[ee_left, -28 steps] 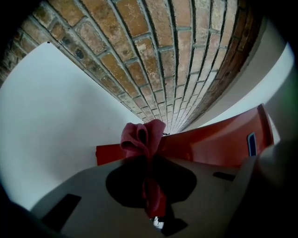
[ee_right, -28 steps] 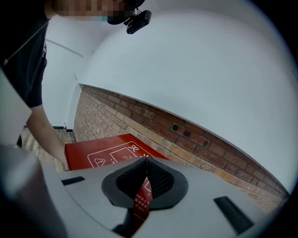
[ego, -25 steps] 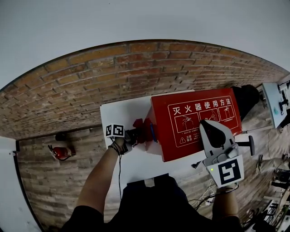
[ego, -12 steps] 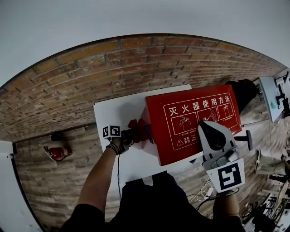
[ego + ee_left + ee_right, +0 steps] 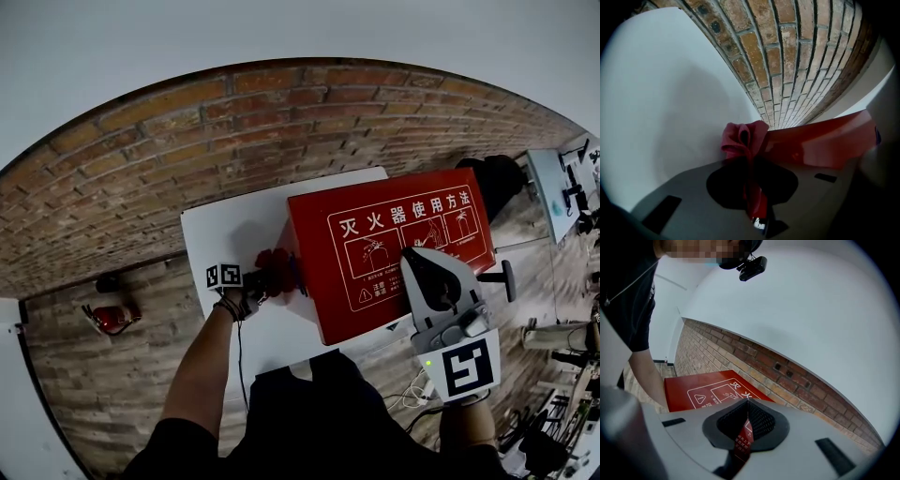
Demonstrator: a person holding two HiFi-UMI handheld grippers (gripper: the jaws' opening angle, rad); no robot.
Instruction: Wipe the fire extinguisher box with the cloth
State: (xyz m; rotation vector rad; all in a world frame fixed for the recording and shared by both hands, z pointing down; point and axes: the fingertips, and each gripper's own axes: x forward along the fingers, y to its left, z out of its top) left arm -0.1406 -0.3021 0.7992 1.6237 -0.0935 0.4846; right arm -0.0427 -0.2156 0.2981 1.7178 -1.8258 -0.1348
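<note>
The red fire extinguisher box point(image 5: 394, 239) with white print stands on a white table point(image 5: 230, 225). My left gripper point(image 5: 270, 278) is at the box's left side, shut on a bunched red cloth point(image 5: 272, 261). In the left gripper view the cloth point(image 5: 743, 136) sticks out past the jaws and lies against the glossy red box side point(image 5: 820, 145). My right gripper point(image 5: 412, 258) hovers over the box's near right part, shut with nothing in it. In the right gripper view the printed box top point(image 5: 705, 392) lies beyond the closed right gripper point(image 5: 747, 403).
A brick wall point(image 5: 234, 131) runs behind the table. A small red fire extinguisher point(image 5: 111, 317) lies on the brick floor at the left. A black chair point(image 5: 497, 187) and a desk with items point(image 5: 553, 187) stand at the right. The person's arm point(image 5: 647, 376) shows left of the box.
My left gripper has sunk along the box's left side with the cloth still in it. The right gripper has stayed over the box, still shut.
</note>
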